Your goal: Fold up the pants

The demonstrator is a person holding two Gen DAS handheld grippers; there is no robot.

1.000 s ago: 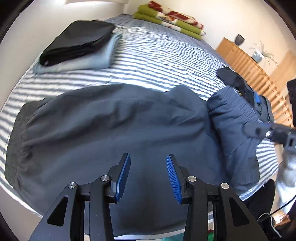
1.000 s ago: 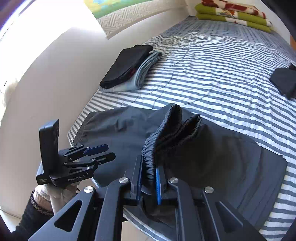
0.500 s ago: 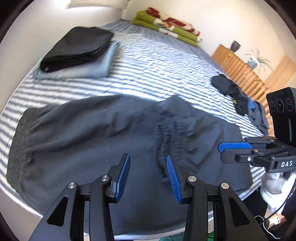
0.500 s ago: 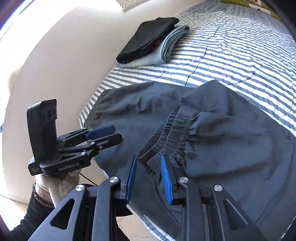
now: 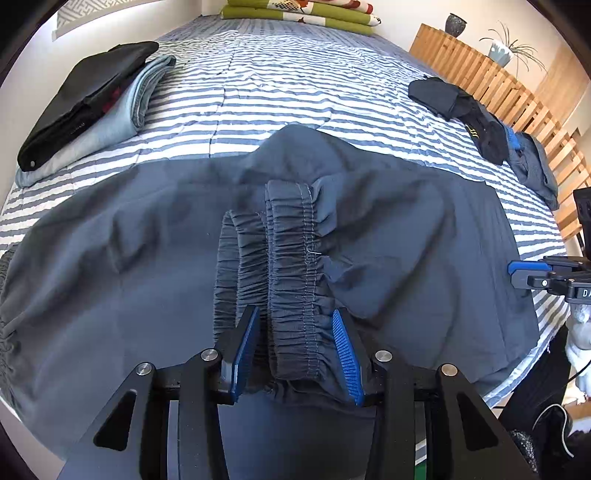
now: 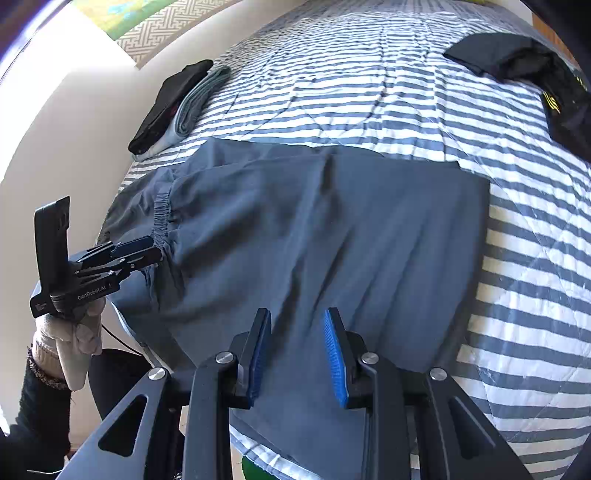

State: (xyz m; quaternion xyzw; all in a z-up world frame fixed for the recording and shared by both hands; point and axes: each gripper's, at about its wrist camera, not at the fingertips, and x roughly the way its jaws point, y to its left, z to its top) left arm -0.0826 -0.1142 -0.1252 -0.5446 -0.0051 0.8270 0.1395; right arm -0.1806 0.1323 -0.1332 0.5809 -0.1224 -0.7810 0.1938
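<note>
Dark blue-grey pants [image 5: 424, 229] lie folded over across the near side of the striped bed [image 5: 295, 92]. Their gathered elastic cuffs [image 5: 295, 266] rest on top of the fabric. My left gripper [image 5: 295, 312] is open and points down at the cuffs, one cuff lying loosely between its blue pads. From the right wrist view the left gripper [image 6: 147, 251] sits at the cuffs' end of the pants [image 6: 332, 229]. My right gripper [image 6: 297, 314] is open over flat cloth near the bed's front edge, holding nothing. It also shows in the left wrist view, the right gripper [image 5: 517, 271] at the pants' right side.
A folded stack, black on light blue [image 5: 85, 110], lies at the bed's left. Loose dark clothes [image 5: 472, 110] lie at the right beside a wooden slatted rail [image 5: 498, 85]. Green folded blankets [image 5: 295, 14] sit at the far end. A gloved hand [image 6: 70, 332] holds the left gripper.
The right gripper let go of the cuffs, laid them on the pants and moved right and down. The left gripper moved over so a cuff lies between its fingers.
</note>
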